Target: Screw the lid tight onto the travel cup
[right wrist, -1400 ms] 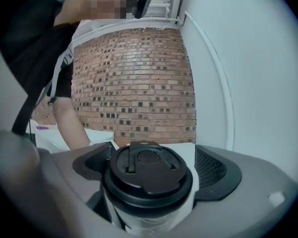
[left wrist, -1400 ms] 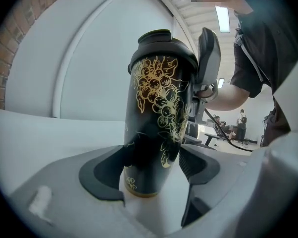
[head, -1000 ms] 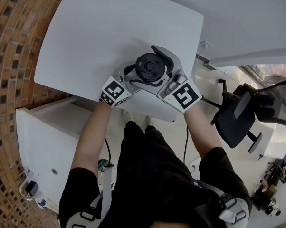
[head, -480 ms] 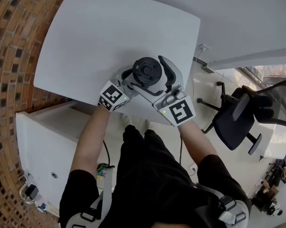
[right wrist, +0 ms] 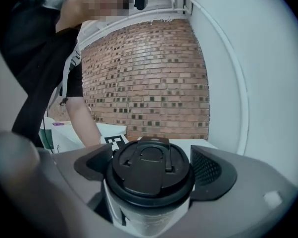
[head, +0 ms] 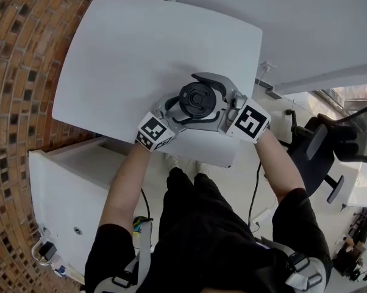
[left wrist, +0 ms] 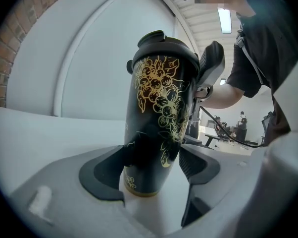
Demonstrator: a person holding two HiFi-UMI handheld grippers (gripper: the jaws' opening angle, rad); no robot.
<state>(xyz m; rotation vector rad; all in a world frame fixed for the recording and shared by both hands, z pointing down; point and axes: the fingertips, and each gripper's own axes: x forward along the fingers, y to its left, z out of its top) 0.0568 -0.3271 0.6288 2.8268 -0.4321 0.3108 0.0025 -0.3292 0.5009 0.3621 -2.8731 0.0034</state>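
While your left gripper [left wrist: 150, 168] clamps the cup [left wrist: 159, 98] mid-frame, your right gripper [right wrist: 153, 166] has jaws just opening, loose around the lid [right wrist: 150, 178].

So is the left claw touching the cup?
Touching. In the left gripper view, the left claw has both black pads pressed against the lower sides of the cup, with no gap showing.

Glossy black cup [left wrist: 159, 123], matt plastic lid [right wrist: 149, 170]

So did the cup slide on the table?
No. The travel cup keeps its spot near the table's front edge, as far from the right corner as before.
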